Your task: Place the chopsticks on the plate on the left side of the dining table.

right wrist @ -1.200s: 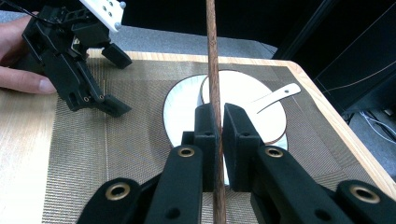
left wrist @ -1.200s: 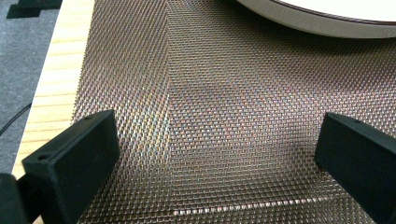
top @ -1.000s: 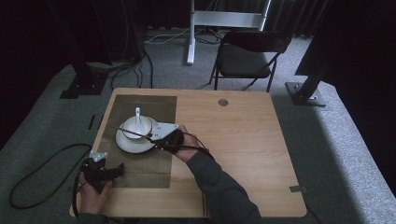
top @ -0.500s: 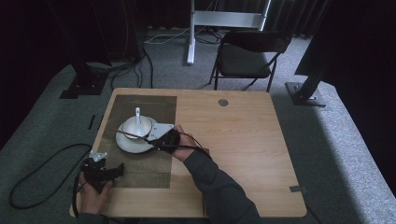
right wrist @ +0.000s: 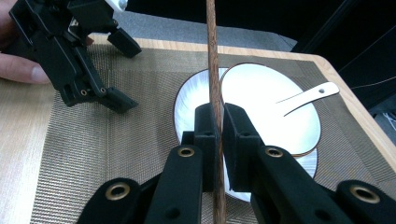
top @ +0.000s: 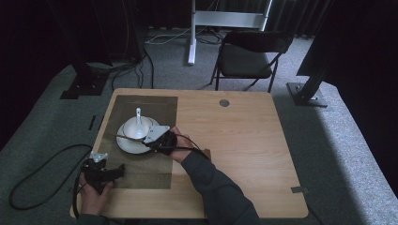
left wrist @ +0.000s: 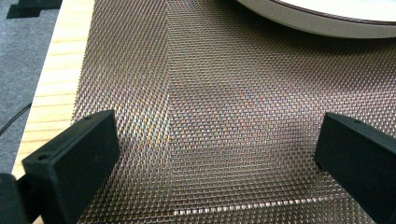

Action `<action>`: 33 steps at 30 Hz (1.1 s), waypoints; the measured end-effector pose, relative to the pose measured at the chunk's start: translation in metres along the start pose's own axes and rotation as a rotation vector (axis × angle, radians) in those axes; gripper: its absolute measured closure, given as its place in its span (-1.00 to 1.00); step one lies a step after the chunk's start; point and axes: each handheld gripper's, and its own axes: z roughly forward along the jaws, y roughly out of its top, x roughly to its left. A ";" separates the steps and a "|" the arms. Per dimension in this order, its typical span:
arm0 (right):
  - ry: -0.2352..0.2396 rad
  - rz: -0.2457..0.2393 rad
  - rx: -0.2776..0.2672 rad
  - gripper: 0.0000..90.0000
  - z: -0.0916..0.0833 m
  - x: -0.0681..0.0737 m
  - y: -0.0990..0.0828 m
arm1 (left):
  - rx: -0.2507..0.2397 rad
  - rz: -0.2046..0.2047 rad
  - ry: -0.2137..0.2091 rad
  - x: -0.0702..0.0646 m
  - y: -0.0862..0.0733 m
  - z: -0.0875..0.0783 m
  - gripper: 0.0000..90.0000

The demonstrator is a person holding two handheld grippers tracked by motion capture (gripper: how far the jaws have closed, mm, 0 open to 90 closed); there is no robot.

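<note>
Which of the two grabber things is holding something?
The right gripper, over the plate. Its jaws are shut on a brown wooden stick. The left gripper sits over the woven mat with jaws wide apart and nothing between them.

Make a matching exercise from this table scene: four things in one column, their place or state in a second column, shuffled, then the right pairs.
Things:
1. wooden chopstick
2. white spoon
3. left gripper
4. plate

Places or states:
A. lies in the bowl
B. on the woven mat, under the bowl
C. clamped between the shut jaws of the right gripper
D. jaws open over the mat, nothing between them

Pairs: 1-C, 2-A, 3-D, 4-B
</note>
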 end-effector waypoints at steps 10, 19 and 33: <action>0.025 -0.019 0.022 0.88 0.011 0.002 -0.001 | 0.000 0.000 0.000 0.000 0.000 0.000 -1.00; 0.033 -0.025 0.049 0.88 0.020 0.003 -0.002 | -0.001 0.000 0.000 0.000 0.000 0.000 -1.00; 0.046 -0.050 0.102 0.88 0.044 0.006 0.000 | 0.001 0.000 0.000 0.000 0.000 0.000 -1.00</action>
